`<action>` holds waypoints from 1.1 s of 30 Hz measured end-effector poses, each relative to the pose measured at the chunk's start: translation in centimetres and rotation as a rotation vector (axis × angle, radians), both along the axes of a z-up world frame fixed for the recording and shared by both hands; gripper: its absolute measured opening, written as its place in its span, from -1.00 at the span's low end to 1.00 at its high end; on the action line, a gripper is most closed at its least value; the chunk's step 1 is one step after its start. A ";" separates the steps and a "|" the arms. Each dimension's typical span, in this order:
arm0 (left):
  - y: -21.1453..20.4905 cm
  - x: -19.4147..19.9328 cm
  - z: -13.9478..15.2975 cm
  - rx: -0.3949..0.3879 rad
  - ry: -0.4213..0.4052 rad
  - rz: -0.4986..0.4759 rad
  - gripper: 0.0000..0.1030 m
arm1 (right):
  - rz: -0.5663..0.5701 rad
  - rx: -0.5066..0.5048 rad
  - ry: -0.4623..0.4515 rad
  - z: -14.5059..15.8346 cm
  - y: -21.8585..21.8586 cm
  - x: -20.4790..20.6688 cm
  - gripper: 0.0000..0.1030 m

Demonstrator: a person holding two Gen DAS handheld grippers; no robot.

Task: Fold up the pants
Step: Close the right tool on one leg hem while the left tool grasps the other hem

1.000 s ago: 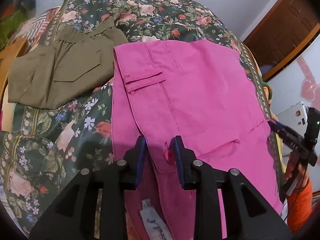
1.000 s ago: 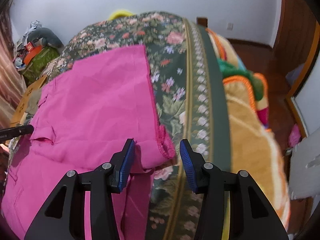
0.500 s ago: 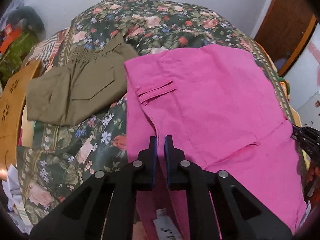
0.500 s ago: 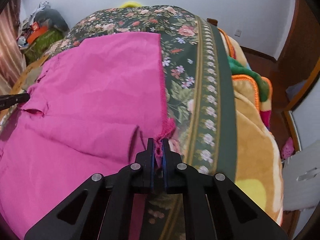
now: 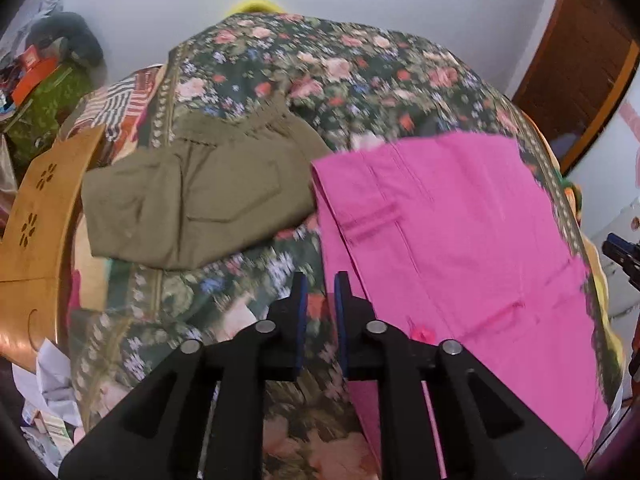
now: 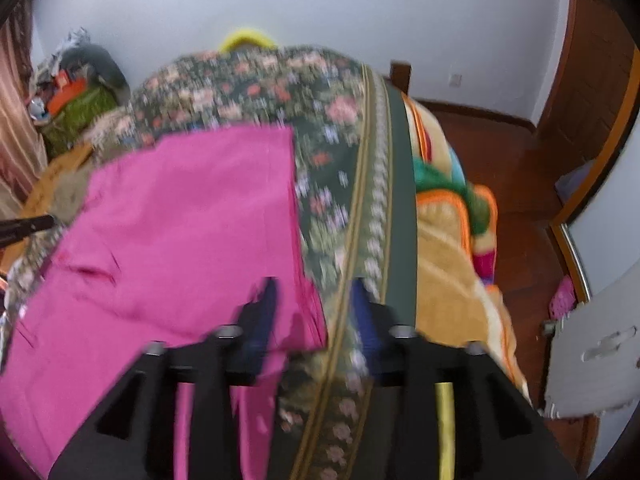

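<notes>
Pants (image 5: pixel 452 236) of bright pink cloth lie spread flat on a bed under a dark floral bedspread (image 5: pixel 304 68), filling the right half of the left wrist view and the left half of the right wrist view (image 6: pixel 180 232).

The left gripper (image 5: pixel 320 294) hangs over the near left edge of the pink cloth. Its jaws stand a narrow gap apart, and the pants' edge runs just beside the right jaw; whether any cloth is nipped between them cannot be told, since only the flowered spread shows through the gap.

The right gripper (image 6: pixel 314 300) sits at the near right corner of the pants. Its jaws stand clearly apart, with the corner of the pink cloth lying between them, close to the left jaw, and nothing held. That view is blurred.

Olive shorts (image 5: pixel 196 196), folded, lie on the bedspread to the left of the pants, nearly touching their far left corner. An orange and yellow blanket (image 6: pixel 452 248) lies along the right side of the bed, beyond the green border stripe.
</notes>
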State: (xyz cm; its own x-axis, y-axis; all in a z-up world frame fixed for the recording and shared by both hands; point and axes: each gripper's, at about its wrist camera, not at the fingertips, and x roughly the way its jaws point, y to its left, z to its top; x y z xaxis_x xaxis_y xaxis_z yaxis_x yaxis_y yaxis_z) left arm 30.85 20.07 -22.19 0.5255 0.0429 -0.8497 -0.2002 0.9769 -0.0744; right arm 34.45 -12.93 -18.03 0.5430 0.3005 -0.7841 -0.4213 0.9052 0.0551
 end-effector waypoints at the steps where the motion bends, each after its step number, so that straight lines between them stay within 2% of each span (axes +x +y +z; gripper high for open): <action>1: 0.3 0.5 0.2 0.001 -0.006 0.002 -0.50 | 0.013 0.009 -0.023 0.7 0.6 0.3 -0.22; 3: 0.7 1.4 0.5 0.006 -0.021 0.006 -0.32 | 0.031 0.016 -0.034 1.2 1.7 0.9 -0.22; 5: 1.2 2.7 0.6 -0.005 -0.036 0.007 -0.25 | 0.048 0.031 -0.045 1.5 3.0 2.2 -0.22; 11: 2.6 6.4 -1.0 -0.077 -0.031 0.009 -0.24 | 0.069 0.054 -0.051 0.5 5.9 6.8 -0.21; 17: 3.3 8.7 -3.8 -0.162 0.006 -0.019 -0.24 | 0.068 0.036 -0.008 -1.9 7.8 11.7 -0.21; 23: 3.4 9.6 -5.1 -0.250 0.002 -0.051 -0.24 | 0.068 0.086 0.065 -4.2 9.1 15.1 -0.22; 26: 3.2 10.2 -5.4 -0.251 0.003 -0.067 -0.24 | 0.076 0.122 0.076 -5.0 9.7 15.5 -0.21; 28: 2.9 10.4 -5.4 -0.238 0.000 -0.074 -0.32 | 0.071 0.135 0.066 -5.1 9.8 15.5 -0.24; 30: 2.5 10.5 -5.2 -0.231 -0.008 -0.077 -0.48 | 0.073 0.142 0.059 -5.1 9.9 15.5 -0.40; 32: 2.2 10.6 -4.8 -0.211 -0.022 -0.077 -0.68 | 0.068 0.131 0.042 -5.0 9.9 15.5 -0.90; 33: 2.1 10.5 -4.6 -0.194 -0.029 -0.076 -0.71 | 0.064 0.127 0.035 -4.9 9.9 15.5 -0.90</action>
State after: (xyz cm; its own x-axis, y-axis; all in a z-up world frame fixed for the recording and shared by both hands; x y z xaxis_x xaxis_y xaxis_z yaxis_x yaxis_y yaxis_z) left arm 41.39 22.14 -26.80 0.5455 -0.1604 -0.8226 -0.1218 0.9559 -0.2672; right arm 49.92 -3.03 -22.90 0.4927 0.4319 -0.7555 -0.4739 0.8613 0.1834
